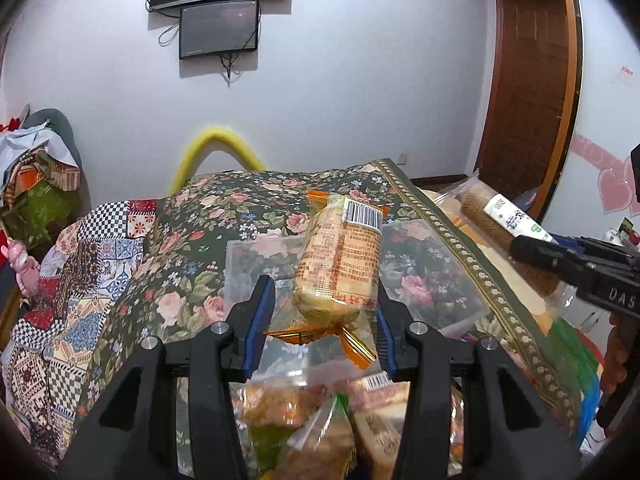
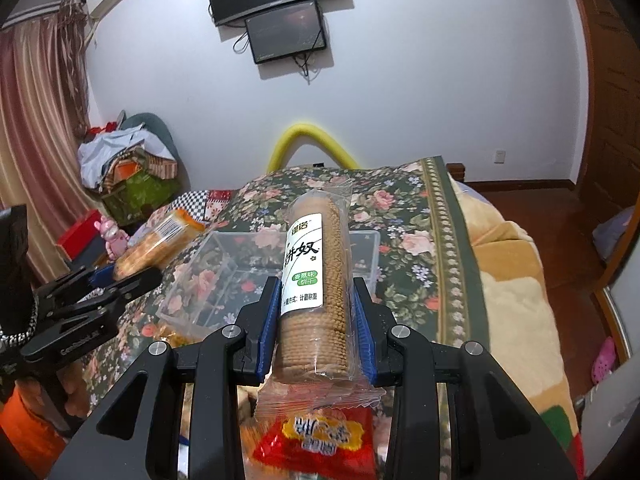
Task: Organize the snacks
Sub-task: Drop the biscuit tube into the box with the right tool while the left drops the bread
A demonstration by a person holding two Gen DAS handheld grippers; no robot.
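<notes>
On the floral bedspread [image 2: 404, 216], toward its middle, we have a clear plastic divided box [image 2: 224, 276] waiting, and both our tools hang above it loaded. To the left, our left gripper [image 1: 324, 312] is clamped on the crimped lower end of an orange-wrapped cracker pack [image 1: 340, 264], which stands up and leans away over the box's near wall. In the right wrist view that same pack shows left of the box. Moving right, our right gripper [image 2: 316, 316] squeezes a clear-wrapped sleeve of round biscuits [image 2: 316, 280] around its lower half, the sleeve pointing forward over the box's near edge. Below both grippers lies a blurred heap of other snacks [image 1: 320, 432], among them a red packet [image 2: 320, 440].

We judge this to be the carry step, with both packs lifted and not yet placed. Next we need to lower each into a compartment, laying the long sleeve flat along a section that fits it, then release. Which compartment suits each we cannot tell.
</notes>
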